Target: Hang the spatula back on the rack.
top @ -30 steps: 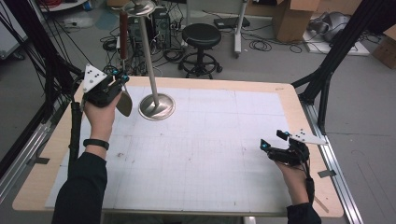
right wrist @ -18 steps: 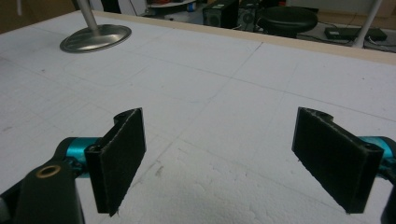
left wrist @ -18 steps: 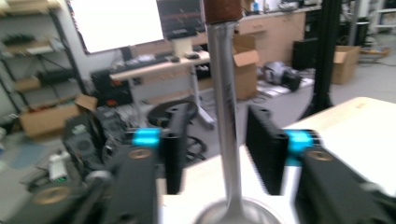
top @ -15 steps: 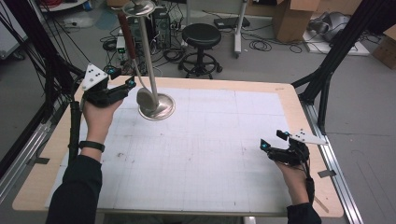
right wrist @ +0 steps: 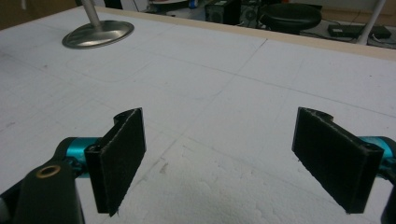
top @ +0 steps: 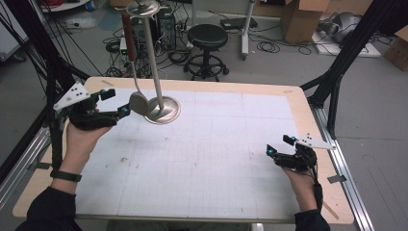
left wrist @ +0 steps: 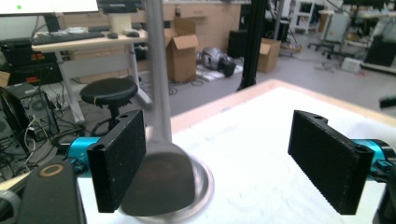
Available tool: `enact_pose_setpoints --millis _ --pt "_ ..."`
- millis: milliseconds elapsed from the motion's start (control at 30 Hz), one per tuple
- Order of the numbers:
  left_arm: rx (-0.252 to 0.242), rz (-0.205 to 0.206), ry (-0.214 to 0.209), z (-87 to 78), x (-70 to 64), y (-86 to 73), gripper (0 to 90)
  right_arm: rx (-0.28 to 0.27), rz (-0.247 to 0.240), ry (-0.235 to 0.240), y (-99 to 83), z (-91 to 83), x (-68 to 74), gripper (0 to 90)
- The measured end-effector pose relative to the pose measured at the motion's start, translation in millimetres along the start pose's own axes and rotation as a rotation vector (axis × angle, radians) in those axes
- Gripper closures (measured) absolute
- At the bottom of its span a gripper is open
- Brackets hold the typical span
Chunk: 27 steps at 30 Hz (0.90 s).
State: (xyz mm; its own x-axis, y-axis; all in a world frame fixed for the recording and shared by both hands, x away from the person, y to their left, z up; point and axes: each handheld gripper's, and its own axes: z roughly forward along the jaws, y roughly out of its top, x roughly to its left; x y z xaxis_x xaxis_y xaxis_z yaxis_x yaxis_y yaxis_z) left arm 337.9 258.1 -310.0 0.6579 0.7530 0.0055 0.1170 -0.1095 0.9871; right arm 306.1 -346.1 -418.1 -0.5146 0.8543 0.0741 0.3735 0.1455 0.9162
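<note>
At upper left of the high view, the left gripper (top: pixel 126 109) is held level above the table (top: pixel 216 159), its jaws spread wide and clasping nothing. Just past their tips hangs a spatula (top: pixel 138 103), its red handle up at the top of a metal stand (top: pixel 155 62) and its blade down beside the stand's round base. From that view I cannot tell whether a jaw touches the blade.

Seen along the left gripper (left wrist: pixel 219 163) in its own view, the spatula (left wrist: pixel 161 182) hangs at lower left, just behind the left-hand pad, with the stand (left wrist: pixel 156 65) rising directly behind it. The blade lies partly inside the gap, close to that pad and well apart from the other.

Low at the right of the high view, the right gripper (top: pixel 278 146) rests near the table's edge, jaws released. In the right gripper view its gripper (right wrist: pixel 219 163) points across the bare table, with the stand's base (right wrist: pixel 99 33) at upper left, well apart.
</note>
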Motion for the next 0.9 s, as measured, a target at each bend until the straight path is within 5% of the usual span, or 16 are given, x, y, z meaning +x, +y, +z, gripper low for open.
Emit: enact_pose_setpoints --millis 200,367,700,900 --pt "0.028 0.041 -0.01 -20.7 -2.8 -24.9 18.7 0.004 0.002 0.005 -1.1 -0.1 1.6 16.5" --pt "0.044 0.022 -0.011 -30.1 -2.6 -47.0 18.0 0.012 0.011 0.007 -3.8 -0.3 0.8 16.5" --pt "0.081 0.001 0.0 -30.6 -7.1 -81.5 18.1 0.017 0.029 -0.002 -6.9 -0.8 -3.5 16.5" --pt "0.104 0.019 0.002 -26.2 -9.4 -86.4 18.1 0.025 0.024 -0.005 -7.7 0.4 -3.0 16.7"
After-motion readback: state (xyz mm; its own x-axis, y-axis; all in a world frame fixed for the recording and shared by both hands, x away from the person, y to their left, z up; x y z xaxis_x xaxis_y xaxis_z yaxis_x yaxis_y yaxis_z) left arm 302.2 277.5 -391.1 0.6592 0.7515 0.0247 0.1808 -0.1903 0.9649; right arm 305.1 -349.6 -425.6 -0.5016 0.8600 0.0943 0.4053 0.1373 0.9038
